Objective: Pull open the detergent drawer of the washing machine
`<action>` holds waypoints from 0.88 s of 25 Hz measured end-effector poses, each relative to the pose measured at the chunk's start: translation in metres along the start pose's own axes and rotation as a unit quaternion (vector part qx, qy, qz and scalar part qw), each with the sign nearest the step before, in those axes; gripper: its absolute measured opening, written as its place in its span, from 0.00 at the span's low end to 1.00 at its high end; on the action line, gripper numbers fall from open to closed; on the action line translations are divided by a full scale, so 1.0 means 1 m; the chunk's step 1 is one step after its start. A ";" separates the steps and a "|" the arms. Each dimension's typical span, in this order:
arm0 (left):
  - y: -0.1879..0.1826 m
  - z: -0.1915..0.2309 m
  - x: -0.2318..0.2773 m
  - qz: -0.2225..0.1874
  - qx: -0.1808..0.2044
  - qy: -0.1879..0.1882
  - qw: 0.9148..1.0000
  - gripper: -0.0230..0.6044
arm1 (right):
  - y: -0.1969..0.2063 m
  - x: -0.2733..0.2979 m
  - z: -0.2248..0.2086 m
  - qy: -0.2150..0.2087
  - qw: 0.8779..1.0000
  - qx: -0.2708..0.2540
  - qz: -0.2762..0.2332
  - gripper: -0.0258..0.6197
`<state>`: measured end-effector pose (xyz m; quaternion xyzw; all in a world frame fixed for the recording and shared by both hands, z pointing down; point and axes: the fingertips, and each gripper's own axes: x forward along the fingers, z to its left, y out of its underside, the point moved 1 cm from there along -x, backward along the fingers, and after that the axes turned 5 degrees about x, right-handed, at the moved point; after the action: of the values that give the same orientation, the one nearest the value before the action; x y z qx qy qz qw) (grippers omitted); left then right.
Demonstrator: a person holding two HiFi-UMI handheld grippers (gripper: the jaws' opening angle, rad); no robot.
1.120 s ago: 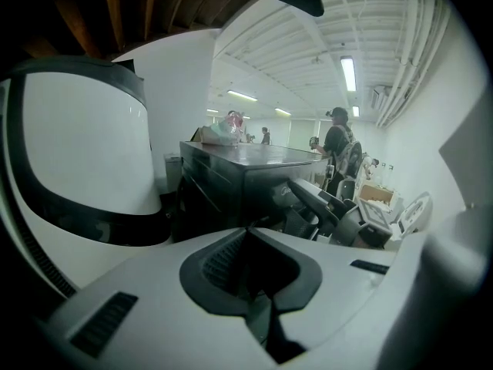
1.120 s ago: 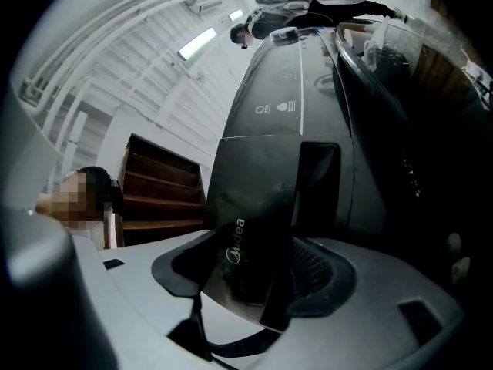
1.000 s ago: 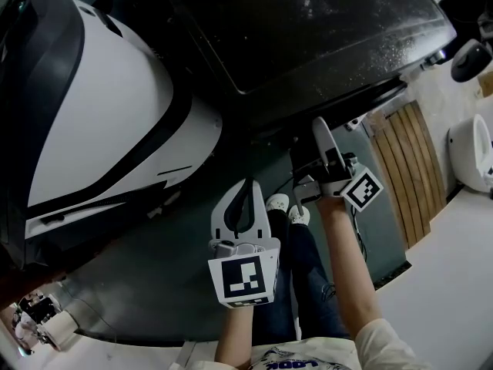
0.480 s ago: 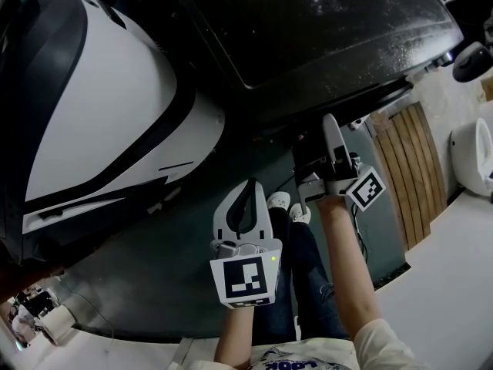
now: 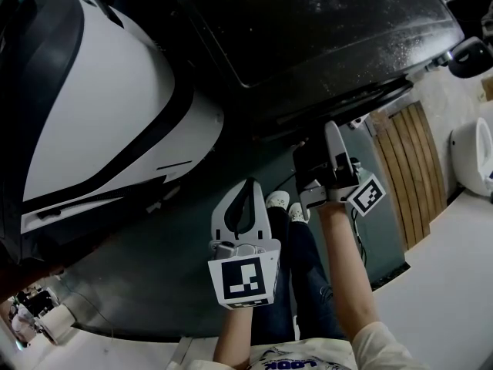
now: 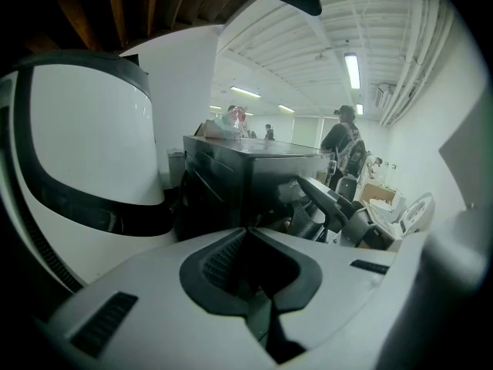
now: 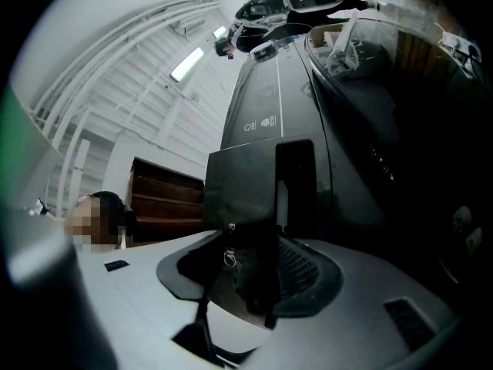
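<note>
A dark washing machine (image 5: 308, 37) fills the top of the head view. My right gripper (image 5: 323, 149) reaches up to its front, just under the top edge. In the right gripper view the dark drawer front (image 7: 243, 183) stands between the jaws of the right gripper (image 7: 258, 233). The jaws are closing on it and I see no firm press of the pads. Control icons (image 7: 262, 122) show on the panel beyond. My left gripper (image 5: 245, 195) hangs lower in the middle, away from the machine. Its jaws meet with nothing in them, as the left gripper view shows (image 6: 248, 233).
A white machine (image 5: 100, 114) with a black band stands at the left. A slatted wooden panel (image 5: 412, 168) and a white fixture (image 5: 474, 156) are at the right. The person's shoes (image 5: 277, 203) are on the dark floor below the grippers. People (image 6: 343, 141) stand far off.
The right gripper has shifted slightly to the right at the machine's front and rolled a little. The left gripper has kept still.
</note>
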<state>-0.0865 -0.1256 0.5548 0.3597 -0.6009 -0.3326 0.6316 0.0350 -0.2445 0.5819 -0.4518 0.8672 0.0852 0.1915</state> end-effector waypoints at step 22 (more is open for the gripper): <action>-0.011 -0.019 -0.009 -0.020 -0.005 0.000 1.000 0.06 | 0.001 -0.045 0.016 -0.005 1.000 -0.001 0.006 0.29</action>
<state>-0.0679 -0.1224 0.5402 0.3686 -0.5921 -0.3479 0.6266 0.0622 -0.2050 0.5860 -0.4461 0.8689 0.0897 0.1948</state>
